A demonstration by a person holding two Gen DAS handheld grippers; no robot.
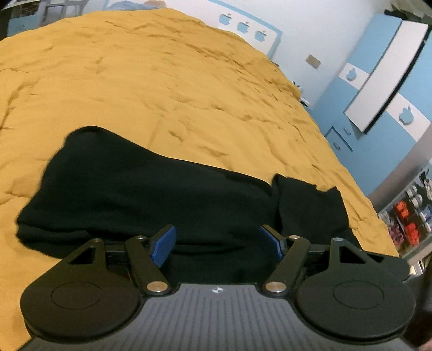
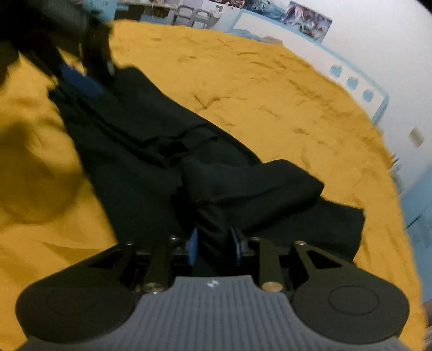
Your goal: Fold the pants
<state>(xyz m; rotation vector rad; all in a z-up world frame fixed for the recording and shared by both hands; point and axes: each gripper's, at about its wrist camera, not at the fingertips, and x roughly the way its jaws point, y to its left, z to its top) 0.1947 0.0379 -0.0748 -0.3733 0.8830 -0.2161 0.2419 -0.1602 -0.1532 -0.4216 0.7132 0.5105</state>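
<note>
Black pants (image 1: 151,189) lie in a long, partly folded strip on a mustard-yellow bedspread (image 1: 162,81). My left gripper (image 1: 218,241) hovers at their near edge with its blue pads (image 1: 164,243) wide apart; nothing is pinched, so it is open. In the right wrist view the pants (image 2: 140,129) run from upper left to the bottom, with a bunched fold (image 2: 256,183) at the near end. My right gripper (image 2: 213,247) straddles a ridge of that black cloth, jaws partly apart and loose around it. The left gripper (image 2: 81,78) shows blurred at the far end of the pants.
The yellow bedspread (image 2: 270,94) fills both views. A blue and white wardrobe (image 1: 378,81) stands past the bed's right side, with a shelf of small items (image 1: 410,216) beyond it. A light headboard with apple cut-outs (image 1: 245,27) and a poster (image 2: 307,19) lie at the far edge.
</note>
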